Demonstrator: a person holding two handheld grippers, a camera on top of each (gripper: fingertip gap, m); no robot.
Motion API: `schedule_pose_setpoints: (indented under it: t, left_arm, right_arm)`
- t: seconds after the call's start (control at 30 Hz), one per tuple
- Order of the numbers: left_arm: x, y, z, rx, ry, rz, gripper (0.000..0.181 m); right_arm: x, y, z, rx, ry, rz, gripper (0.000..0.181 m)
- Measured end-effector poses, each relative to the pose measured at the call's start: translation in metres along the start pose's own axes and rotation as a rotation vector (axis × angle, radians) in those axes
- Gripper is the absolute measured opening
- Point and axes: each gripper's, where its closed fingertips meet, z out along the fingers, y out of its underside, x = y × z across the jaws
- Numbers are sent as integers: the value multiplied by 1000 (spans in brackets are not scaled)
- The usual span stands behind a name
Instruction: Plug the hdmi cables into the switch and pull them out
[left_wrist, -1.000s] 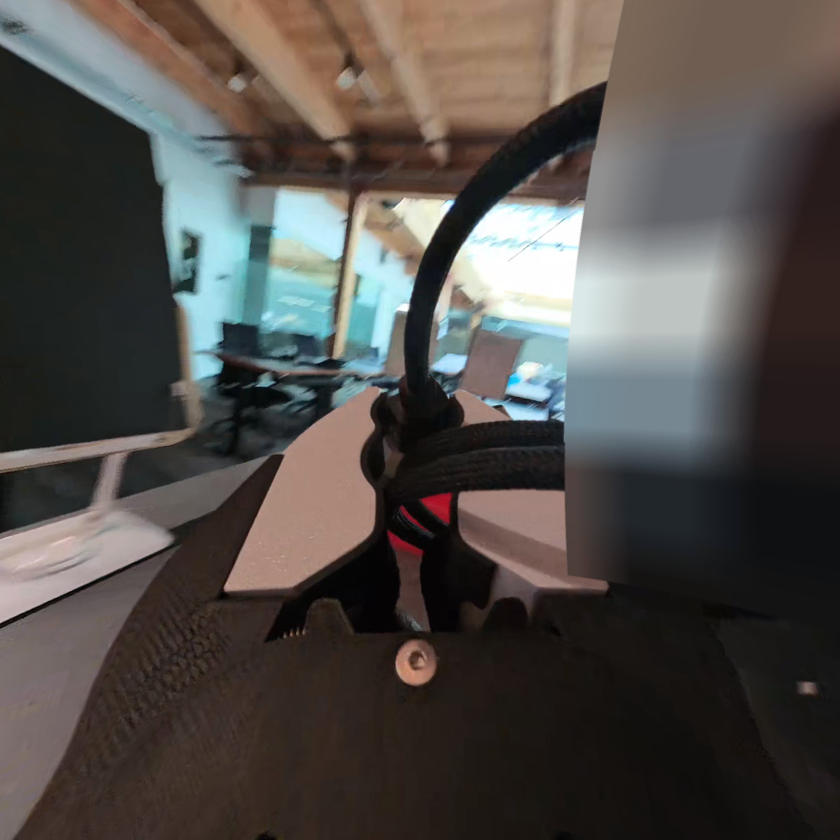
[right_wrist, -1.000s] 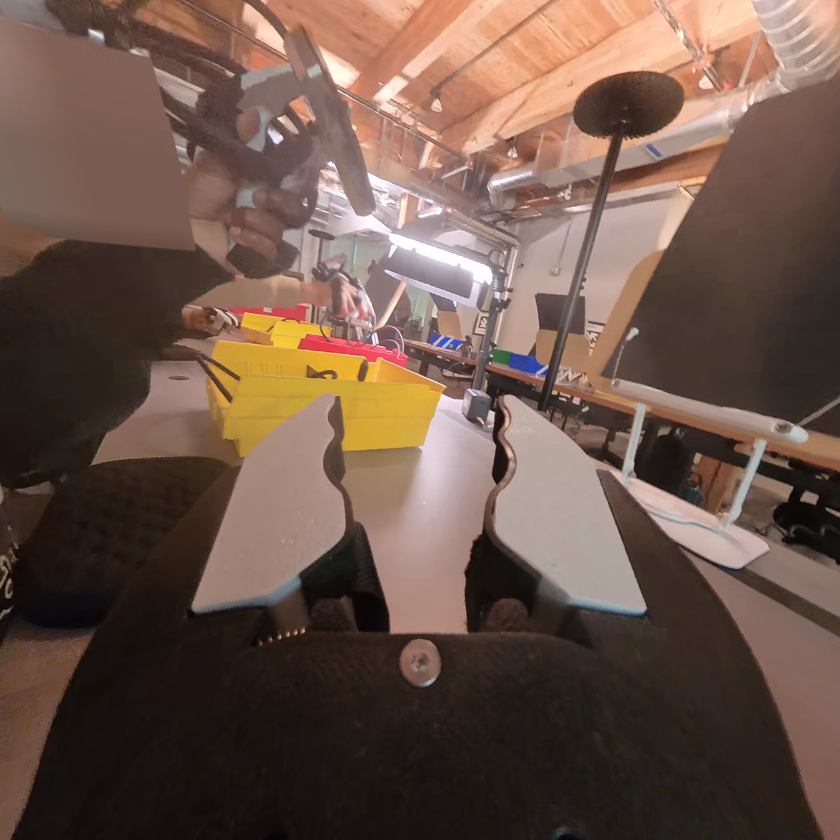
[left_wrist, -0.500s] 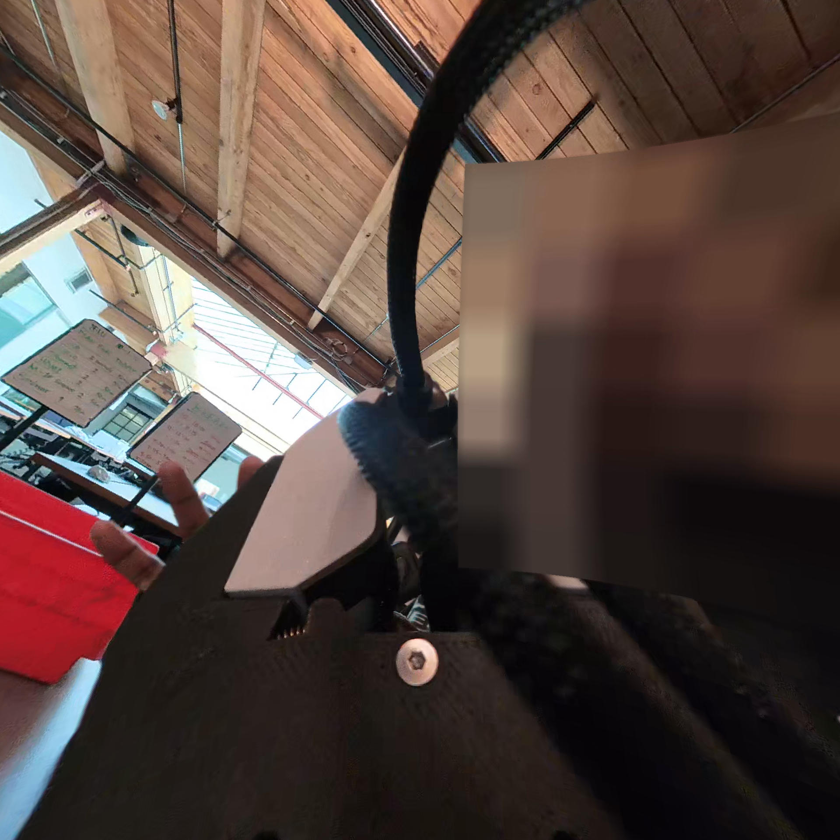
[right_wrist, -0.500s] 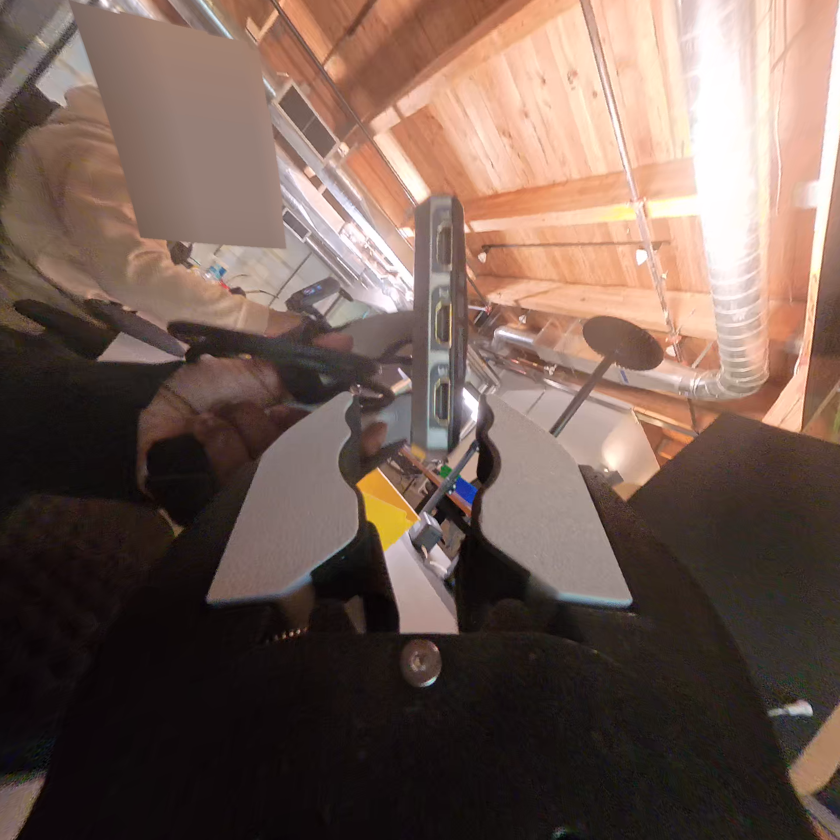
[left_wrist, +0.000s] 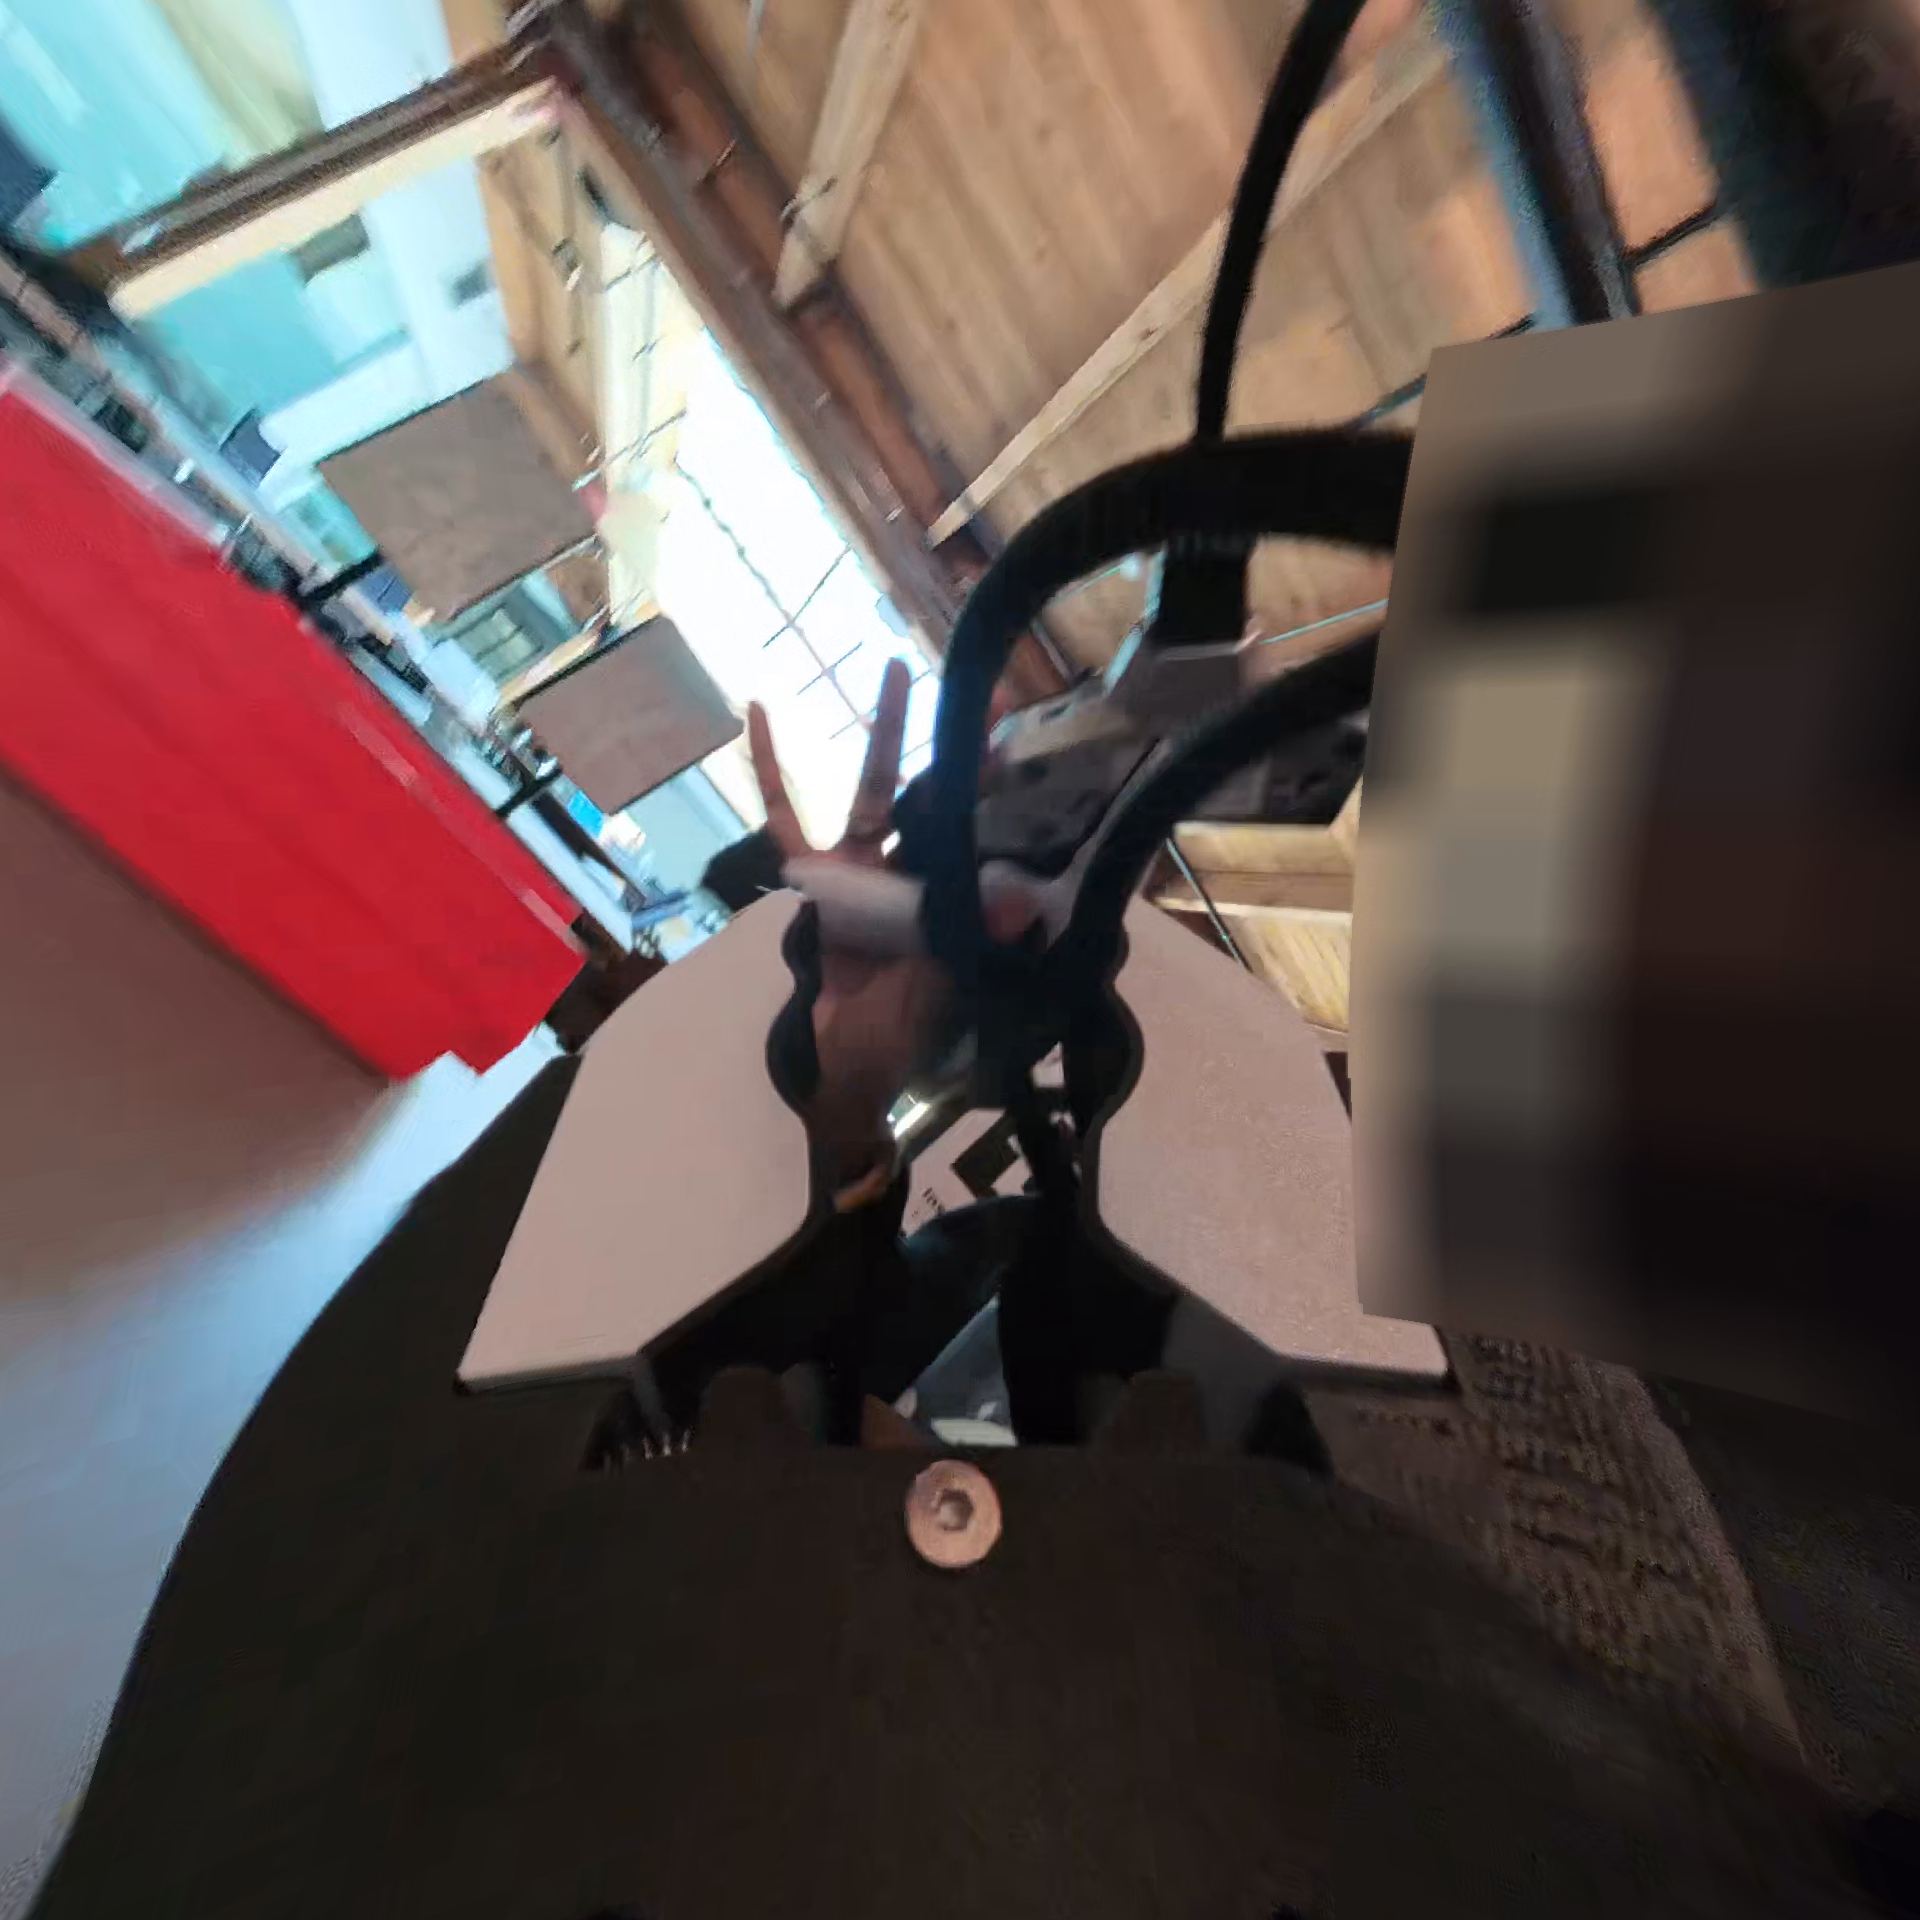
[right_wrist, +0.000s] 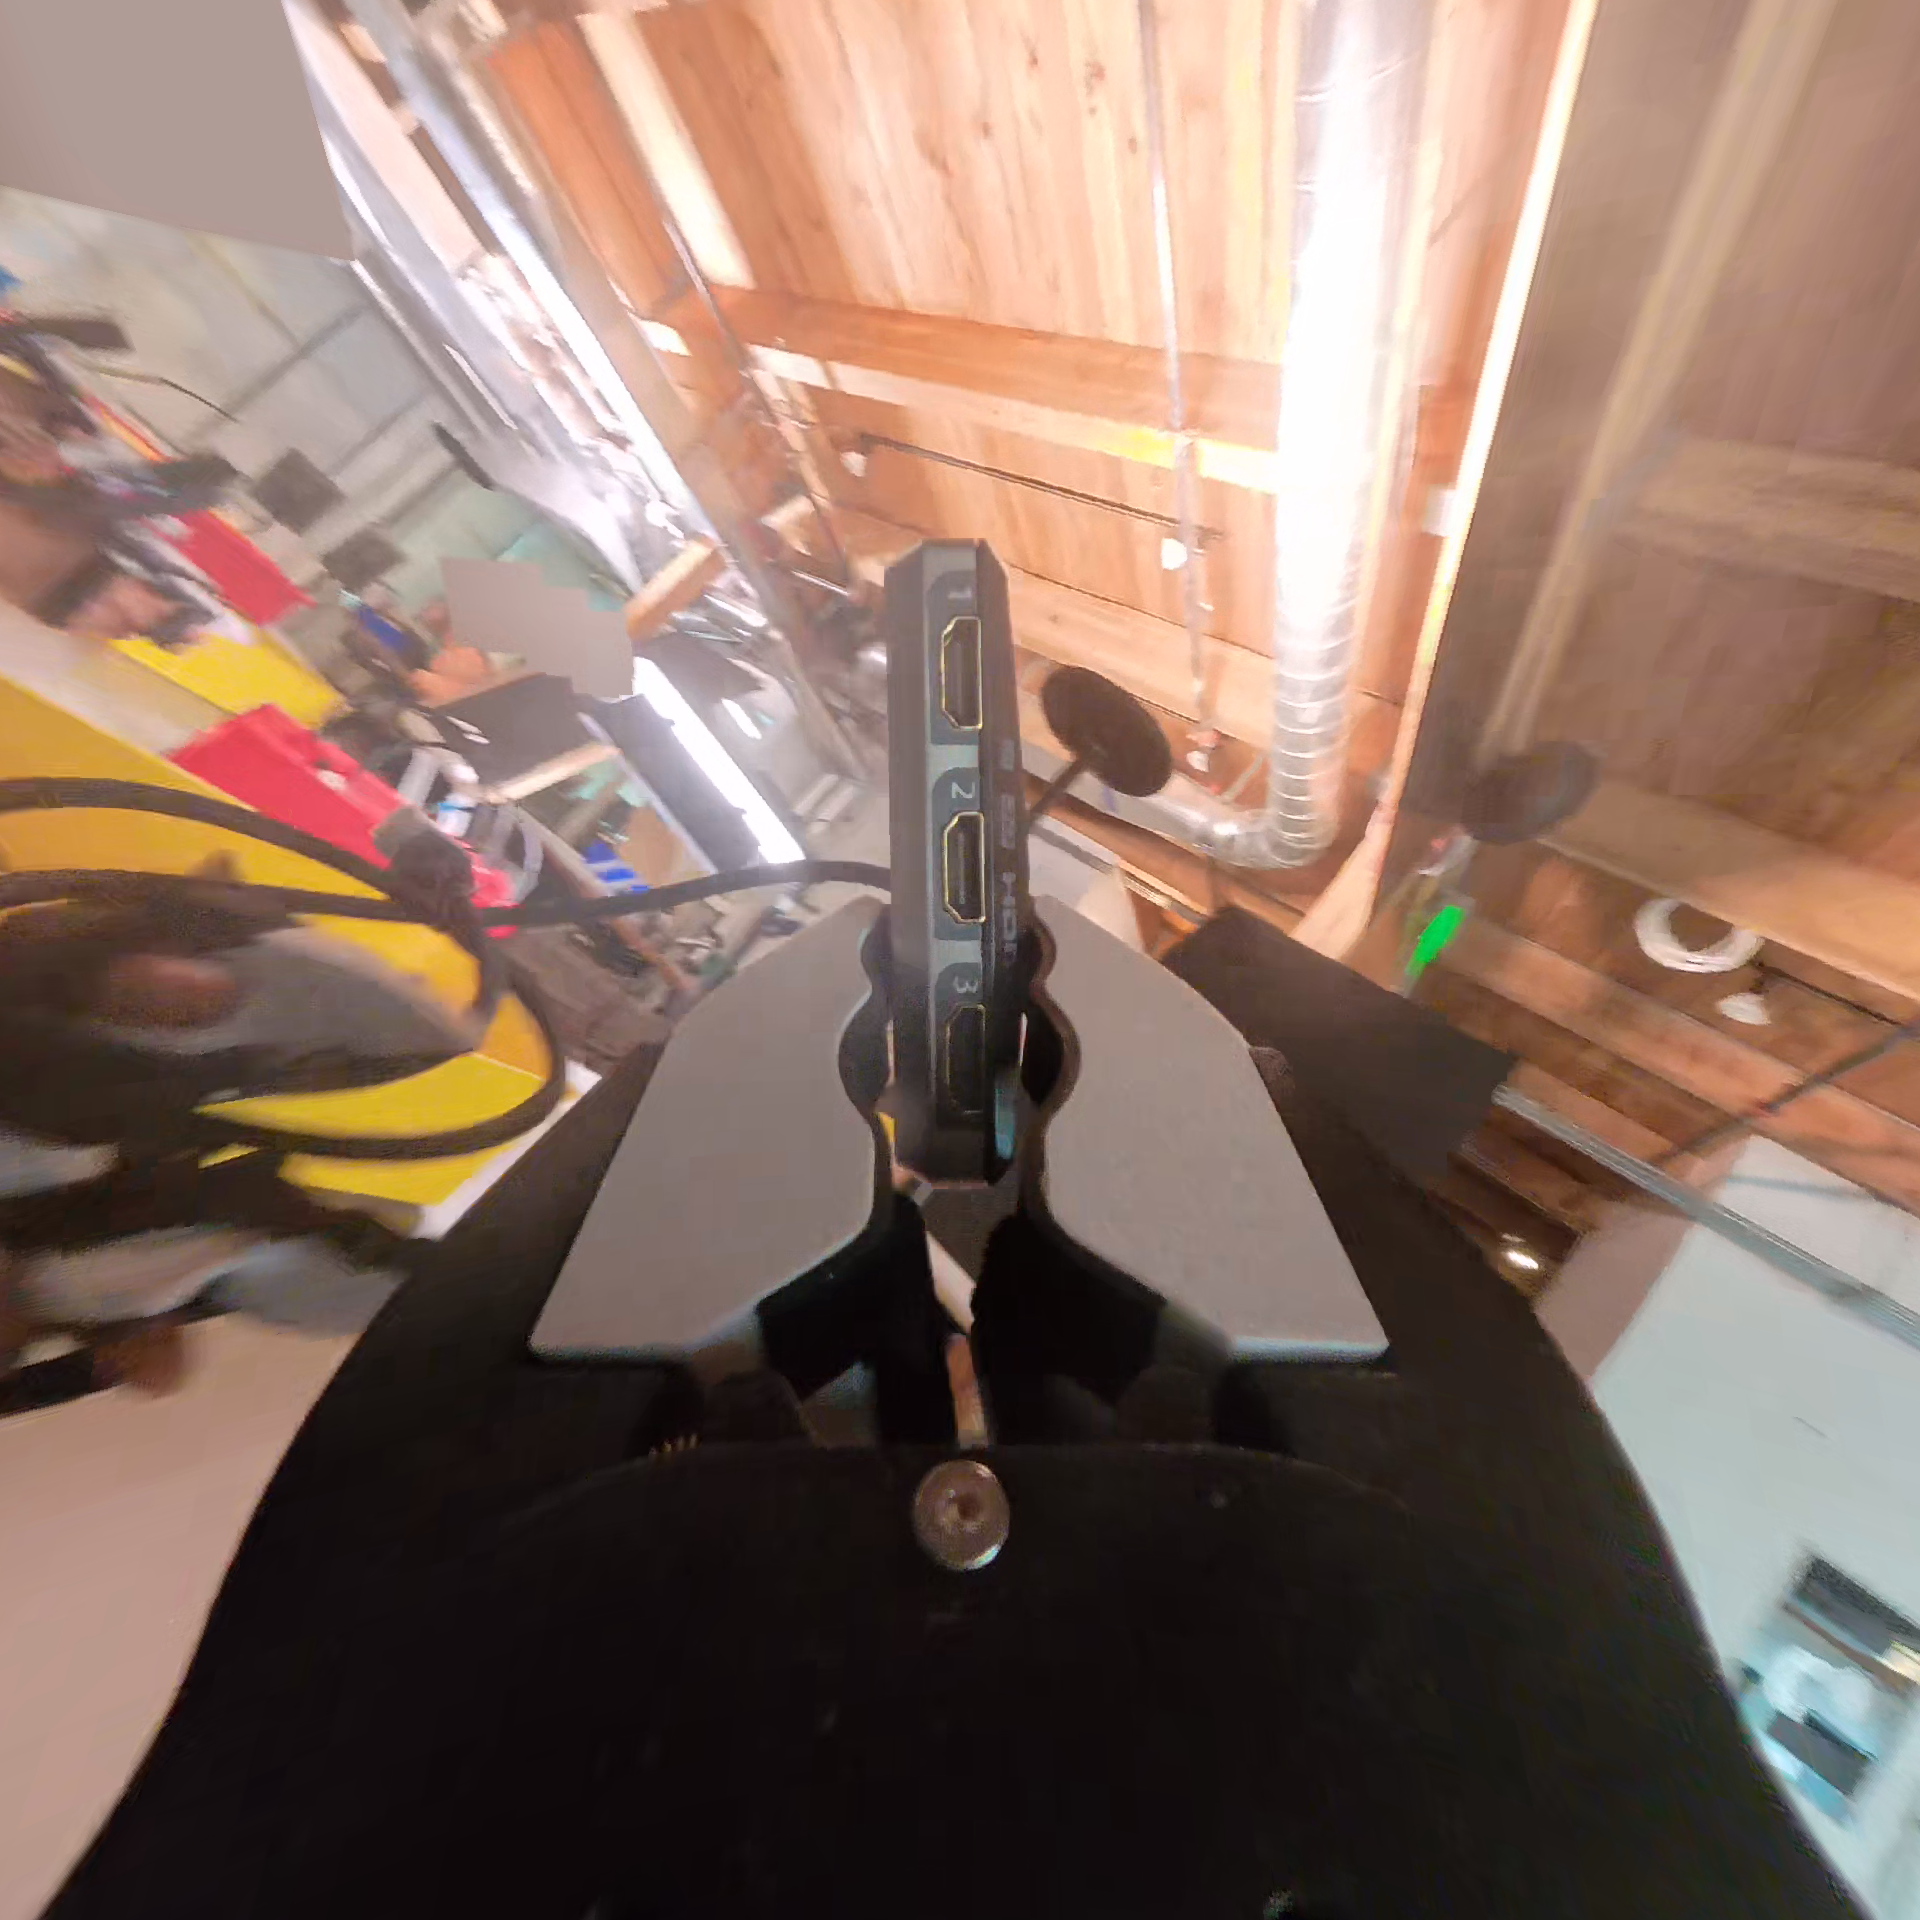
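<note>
My right tool (right_wrist: 956, 1023) is closed on the lower end of the switch (right_wrist: 958, 831), a slim dark box held upright on edge and lifted toward a wooden ceiling (right_wrist: 987, 208). Its two fingers (right_wrist: 748, 1143) press on the switch's flat sides. The narrow face turned to my camera carries three ports in a column; the top two stand above the fingertips and the third sits between them. All three ports are empty. A thin black cable (right_wrist: 727, 883) leaves the switch's far side and runs off to the left.

My left tool (left_wrist: 956, 997) has its fingers (left_wrist: 675, 1143) parted by a moderate gap. Black braided cables (left_wrist: 966, 810) pass through that gap, but motion blur keeps me from telling whether the fingers grip them. One cable arcs up and right, and a metal plug (left_wrist: 1195, 655) on a black connector hangs just beyond it. A person's hand (left_wrist: 862, 935) shows behind the cables with two fingers raised.

For containers, I count one red bin (left_wrist: 208, 748) at the left of the left wrist view, its contents hidden. The right wrist view shows a large yellow bin (right_wrist: 312, 935) on the pale tabletop (right_wrist: 156, 1507), with braided cables (right_wrist: 312, 894) looped in front of it, and two red bins (right_wrist: 301, 769) behind it.
</note>
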Motion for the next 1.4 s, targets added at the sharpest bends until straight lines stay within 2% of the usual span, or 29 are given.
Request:
schedule_pose_setpoints:
  t: [0.03, 0.13, 0.23, 0.3, 0.33, 0.4, 0.5, 0.6, 0.73, 0.8, 0.93, 1.03, 1.13, 1.23, 1.33, 1.4]
  left_arm:
    - [-10, 3, -3, -14, -36, -40, 54]
    - [-31, 2, -14, -3, -123, -84, 54]
    - [-53, -24, -40, 188, -253, -46, 52]
    - [-45, -43, -58, 309, -240, 16, 51]
    - [-40, -47, -63, 324, -245, 67, 51]
    - [-31, -47, -63, 276, -277, 210, 52]
    - [-18, -41, -54, 191, -350, 486, 51]
    - [-13, -30, -44, 82, -381, 682, 52]
    - [-14, -21, -40, 46, -383, 791, 57]
    - [-14, -19, -39, 36, -365, 792, 58]
    - [-16, -15, -38, 14, -350, 757, 58]
    - [-16, -12, -36, 3, -349, 765, 58]
    - [-17, -8, -35, -18, -356, 771, 58]
    - [-17, -7, -35, -22, -357, 772, 58]
    - [-16, -6, -36, -28, -364, 786, 58]
    - [-16, -4, -35, -34, -359, 792, 58]
  right_arm:
    - [12, 1, -1, -16, 28, -31, 22]
    - [39, 3, -1, -56, 82, -113, 22]
    - [68, -8, -7, -29, 211, -219, 22]
    - [83, -7, -10, -62, 268, -258, 22]
    - [86, -1, -10, -105, 266, -295, 22]
    - [81, 23, -9, -218, 218, -376, 22]
    - [57, 79, -17, -444, 99, -510, 22]
    - [23, 132, -42, -681, -73, -647, 22]
    - [-16, 172, -89, -945, -306, -694, 22]
    - [-35, 183, -117, -1073, -435, -642, 22]
    - [-64, 174, -149, -1176, -553, -456, 22]
    - [-82, 165, -155, -1208, -596, -376, 23]
    - [-101, 168, -157, -1235, -620, -297, 25]
    - [-124, 176, -169, -1313, -699, -194, 37]
    - [-130, 176, -166, -1307, -706, -148, 39]
    - [-134, 172, -165, -1291, -731, -28, 46]
